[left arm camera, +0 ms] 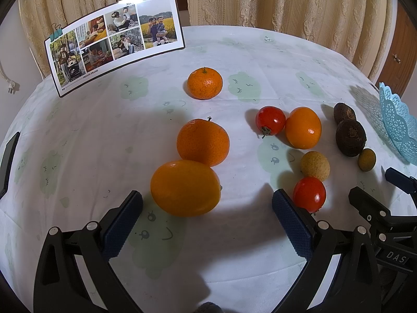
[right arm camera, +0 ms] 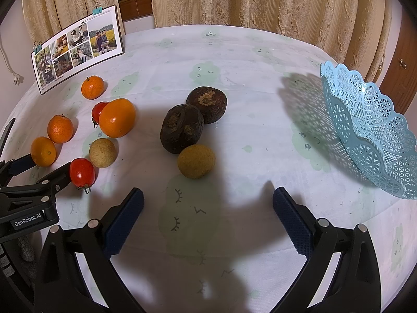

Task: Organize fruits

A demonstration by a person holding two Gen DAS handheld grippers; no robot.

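Note:
Fruits lie loose on the white tablecloth. In the left wrist view my left gripper point(left arm camera: 207, 200) is open and empty, just short of a smooth orange fruit point(left arm camera: 185, 191). A mandarin point(left arm camera: 203, 142) touches that fruit from behind, and another mandarin point(left arm camera: 204, 83) lies farther back. Two red tomatoes point(left arm camera: 270, 120) point(left arm camera: 309, 194), a second smooth orange fruit point(left arm camera: 303, 127) and a tan longan point(left arm camera: 314, 166) lie to the right. In the right wrist view my right gripper point(right arm camera: 208, 199) is open and empty, short of a tan longan point(right arm camera: 196, 161) and two dark brown fruits point(right arm camera: 182, 132) point(right arm camera: 207, 104). A light blue lattice basket point(right arm camera: 370, 133) stands at the right.
A clipped photo board point(left arm camera: 114, 41) stands at the table's back left. Beige curtains point(right arm camera: 260, 0) hang behind the table. A dark flat object point(left arm camera: 9, 160) sits at the table's left edge. My left gripper point(right arm camera: 44, 167) shows at the left of the right wrist view, beside a tomato point(right arm camera: 82, 172).

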